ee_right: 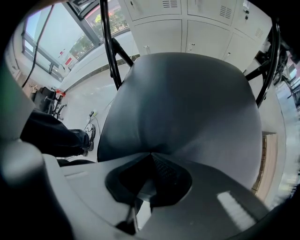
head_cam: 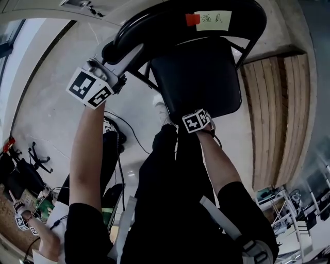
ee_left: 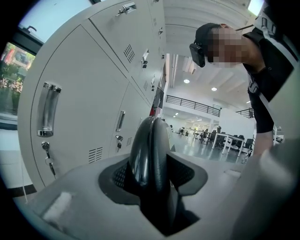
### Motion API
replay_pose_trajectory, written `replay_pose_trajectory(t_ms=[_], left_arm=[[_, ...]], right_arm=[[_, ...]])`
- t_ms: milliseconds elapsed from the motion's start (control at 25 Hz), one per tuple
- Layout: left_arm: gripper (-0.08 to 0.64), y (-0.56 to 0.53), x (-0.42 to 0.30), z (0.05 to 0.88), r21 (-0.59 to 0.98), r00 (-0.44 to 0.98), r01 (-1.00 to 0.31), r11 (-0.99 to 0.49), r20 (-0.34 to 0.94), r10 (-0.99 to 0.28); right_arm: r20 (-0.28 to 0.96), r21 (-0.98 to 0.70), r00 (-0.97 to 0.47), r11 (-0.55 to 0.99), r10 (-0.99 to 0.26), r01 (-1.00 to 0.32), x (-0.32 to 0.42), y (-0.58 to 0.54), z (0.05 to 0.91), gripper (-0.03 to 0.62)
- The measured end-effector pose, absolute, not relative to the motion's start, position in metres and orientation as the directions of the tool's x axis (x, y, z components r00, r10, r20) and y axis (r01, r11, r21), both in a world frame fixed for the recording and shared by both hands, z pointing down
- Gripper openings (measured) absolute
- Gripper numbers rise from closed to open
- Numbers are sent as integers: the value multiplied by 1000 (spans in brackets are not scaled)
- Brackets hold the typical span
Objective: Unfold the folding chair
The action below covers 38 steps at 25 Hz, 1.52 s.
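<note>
The black folding chair stands in front of me, its curved backrest (head_cam: 170, 15) at the top of the head view and its padded seat (head_cam: 198, 77) below it. My left gripper (head_cam: 129, 56) reaches the backrest's left end. In the left gripper view the rounded backrest edge (ee_left: 147, 150) fills the gap between the jaws, with both pads against it. My right gripper (head_cam: 198, 116) points steeply down at the seat's near edge. In the right gripper view it (ee_right: 151, 157) is shut, its tips on the seat (ee_right: 187, 103), with nothing between them.
Grey lockers (ee_left: 93, 93) stand behind the chair. A slatted wooden platform (head_cam: 273, 113) lies to the right. A cable (head_cam: 126, 126) trails on the floor by my legs and shoe (head_cam: 162, 108). Another person's hand (head_cam: 44, 242) and equipment sit at lower left. The chair's frame tubes (ee_right: 108, 42) flank the seat.
</note>
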<state>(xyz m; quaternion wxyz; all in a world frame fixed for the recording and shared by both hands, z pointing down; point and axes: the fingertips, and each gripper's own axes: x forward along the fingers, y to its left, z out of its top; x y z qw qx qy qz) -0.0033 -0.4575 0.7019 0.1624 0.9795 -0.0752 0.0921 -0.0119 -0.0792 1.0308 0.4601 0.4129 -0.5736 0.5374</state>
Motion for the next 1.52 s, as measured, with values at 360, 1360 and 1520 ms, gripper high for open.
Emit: replay_pose_trajectory(t_ms=[360, 1360, 1520], left_arm=[[275, -457, -64, 697, 243, 883, -453, -858, 257, -394], [-3, -256, -152, 492, 246, 626, -771, -587, 120, -771], [-3, -194, -146, 471, 261, 568, -804, -535, 66, -821]], right_arm=[[944, -223, -210, -23, -254, -975, 12, -145, 950, 6], [301, -209, -213, 154, -930, -966, 36, -228, 510, 6], [230, -174, -283, 246, -931, -953, 58, -170, 483, 6]])
